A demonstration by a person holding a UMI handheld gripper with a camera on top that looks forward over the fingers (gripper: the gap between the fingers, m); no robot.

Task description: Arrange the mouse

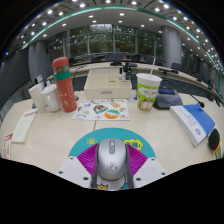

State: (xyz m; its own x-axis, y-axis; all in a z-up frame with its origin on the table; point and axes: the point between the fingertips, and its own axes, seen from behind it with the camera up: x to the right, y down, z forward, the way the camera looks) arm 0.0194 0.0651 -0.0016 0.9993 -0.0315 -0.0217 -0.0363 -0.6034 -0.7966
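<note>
Mouse (111, 160), grey, sits between the gripper (111, 165) fingers, magenta pads (86, 161) close against both its sides; can't tell if they press it or just flank it. It rests on a round teal mat (100, 139) at the desk's (50, 135) near edge. Beyond: colourful card (102, 110) mid-desk, orange bottle (64, 84) and white cups (45, 97) toward the left edge, green-printed cup (148, 91) and blue-white book (194, 122) toward the right edge.

- I see a pale desk (60, 135) under the rig.
- Far off stand more desks (108, 80) and dark office chairs (160, 70).
- Tall windows (105, 42) line the far wall.
- Ceiling lights (90, 8) glow in rows overhead.
</note>
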